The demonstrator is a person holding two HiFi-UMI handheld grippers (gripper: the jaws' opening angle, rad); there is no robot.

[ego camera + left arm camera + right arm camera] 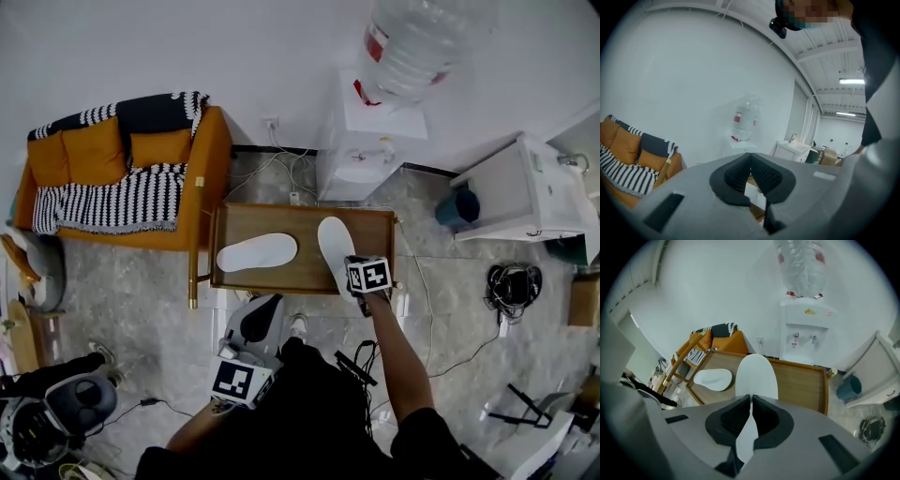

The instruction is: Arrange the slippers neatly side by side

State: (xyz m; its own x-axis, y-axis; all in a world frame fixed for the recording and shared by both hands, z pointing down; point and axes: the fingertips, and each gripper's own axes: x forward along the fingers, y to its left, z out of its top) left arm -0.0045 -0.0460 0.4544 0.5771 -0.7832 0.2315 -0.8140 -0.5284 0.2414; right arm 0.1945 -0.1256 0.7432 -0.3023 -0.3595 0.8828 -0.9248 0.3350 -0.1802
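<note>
Slippers, two of them, both white, sit over the wooden table. One slipper is pinched at its heel edge between the jaws of the right gripper, its toe pointing toward the table's far rim. Whether its sole touches the wood I cannot tell. The other slipper lies crosswise on the left half of the table, near the held one but apart from it and turned a different way.

The left gripper hangs back by the person's body, jaws together on nothing.

The step in hand looks like placing the gripped slipper. Next it should be set down flat, and then the crosswise one wants turning and drawing in — toes the same way, sides just beside each other, probably a job for the idle left gripper.
</note>
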